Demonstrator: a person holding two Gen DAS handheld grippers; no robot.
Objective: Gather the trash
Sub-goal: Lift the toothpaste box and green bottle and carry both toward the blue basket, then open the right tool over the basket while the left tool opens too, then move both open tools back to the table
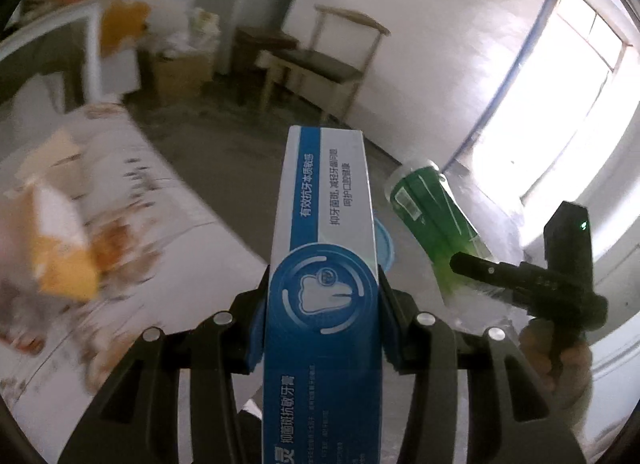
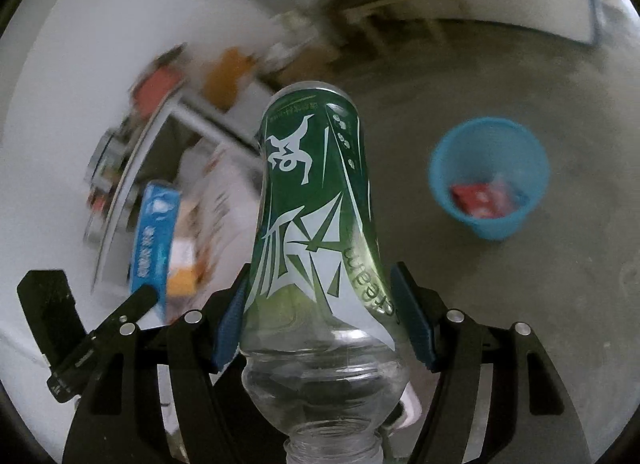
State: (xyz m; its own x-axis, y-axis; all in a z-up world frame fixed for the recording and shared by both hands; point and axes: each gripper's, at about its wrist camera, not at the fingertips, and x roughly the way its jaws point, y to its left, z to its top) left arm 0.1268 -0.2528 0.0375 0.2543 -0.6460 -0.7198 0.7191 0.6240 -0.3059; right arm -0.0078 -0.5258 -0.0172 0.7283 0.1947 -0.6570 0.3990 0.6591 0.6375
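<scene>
Here I carry two pieces of trash across the room, one in each gripper, toward the bin (image 2: 489, 178) on the bare floor (image 2: 500, 304). My left gripper (image 1: 323, 318) pinches a box (image 1: 325, 248), a long blue-and-white toothpaste carton whose long axis runs straight out along the fingers, blue pads pressed to both its narrow sides. My right gripper (image 2: 323, 326) clamps a bottle (image 2: 316, 200), clear plastic with a green label, base pointing forward and open neck toward the camera, so its axis also follows the fingers.

In the right wrist view the bin, a small blue bucket with red wrappers already at its bottom, stands ahead and to the right of the bottle's base, well apart from it. In the left wrist view only a sliver of blue shows behind the box, perhaps the bin's rim; I cannot say for sure. I judge the right hand nearer and better lined up, so the bottle likely drops first. The table (image 1: 132, 192) with leftover litter lies off to the left.
</scene>
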